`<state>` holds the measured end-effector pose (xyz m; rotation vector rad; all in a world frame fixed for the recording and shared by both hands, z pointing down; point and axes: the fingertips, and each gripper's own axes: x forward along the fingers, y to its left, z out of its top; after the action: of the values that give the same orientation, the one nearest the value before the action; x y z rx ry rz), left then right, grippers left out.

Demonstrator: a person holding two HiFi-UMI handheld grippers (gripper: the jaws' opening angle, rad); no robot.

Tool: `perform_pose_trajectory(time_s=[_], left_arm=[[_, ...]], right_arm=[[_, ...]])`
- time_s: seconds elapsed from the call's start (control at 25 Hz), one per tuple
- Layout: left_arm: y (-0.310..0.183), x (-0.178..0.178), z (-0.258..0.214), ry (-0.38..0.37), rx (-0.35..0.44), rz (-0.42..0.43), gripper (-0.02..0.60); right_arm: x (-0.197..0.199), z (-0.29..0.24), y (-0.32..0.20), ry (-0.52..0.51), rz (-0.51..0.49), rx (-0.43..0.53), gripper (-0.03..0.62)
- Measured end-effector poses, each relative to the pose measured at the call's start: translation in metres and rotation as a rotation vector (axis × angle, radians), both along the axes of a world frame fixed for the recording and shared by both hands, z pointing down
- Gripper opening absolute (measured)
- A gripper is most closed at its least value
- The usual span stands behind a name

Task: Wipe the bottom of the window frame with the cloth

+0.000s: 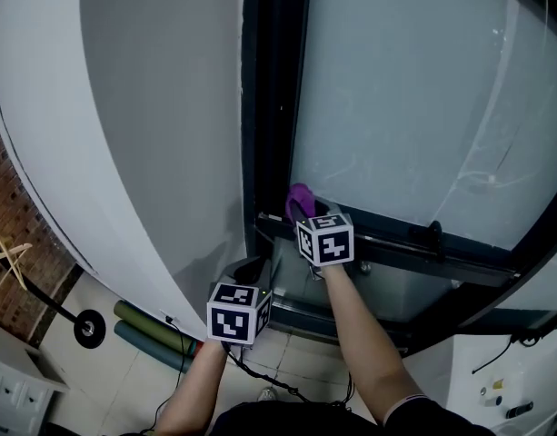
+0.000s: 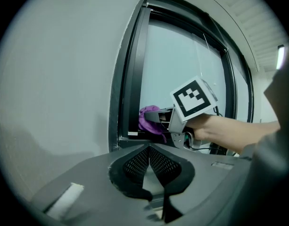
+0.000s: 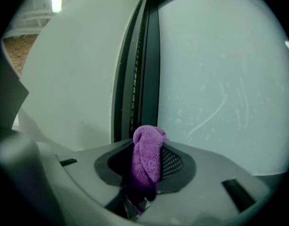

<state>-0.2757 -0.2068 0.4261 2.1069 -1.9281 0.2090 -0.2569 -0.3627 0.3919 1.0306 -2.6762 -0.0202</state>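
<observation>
A bunched purple cloth [image 3: 147, 157] is pinched in my right gripper [image 3: 146, 161], whose jaws are shut on it. In the head view that cloth [image 1: 299, 200] pokes out past the right gripper [image 1: 307, 214] at the left end of the window frame's black bottom rail [image 1: 396, 243], beside the dark upright [image 1: 273, 89]. From the left gripper view the cloth [image 2: 148, 118] shows at the frame's lower left corner. My left gripper [image 2: 149, 166] is lower and nearer, its pads pressed together with nothing between them; its marker cube [image 1: 238, 312] sits below the sill.
A frosted pane [image 1: 423, 89] fills the frame above the rail, with a small black handle [image 1: 434, 236] on the rail to the right. A pale wall [image 1: 160, 125] lies left of the upright. On the floor are rolled mats [image 1: 151, 330] and a stand base [image 1: 89, 327].
</observation>
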Motion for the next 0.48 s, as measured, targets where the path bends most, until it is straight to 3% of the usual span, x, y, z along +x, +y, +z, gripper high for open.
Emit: perform_pose_trajectory(time_s=[0.2,0.48], left_arm=[[-0.009,0.031,-0.008,-0.006,0.021,0.051,0.011],[-0.030,0.104,-0.029,-0.003,0.073,0.165,0.011]], right_arm=[[0.041,-0.038,0.027,-0.102,-0.007,0.051,0.129],[0.132,-0.076,0.056,-0.191,0.041,0.101,0.129]])
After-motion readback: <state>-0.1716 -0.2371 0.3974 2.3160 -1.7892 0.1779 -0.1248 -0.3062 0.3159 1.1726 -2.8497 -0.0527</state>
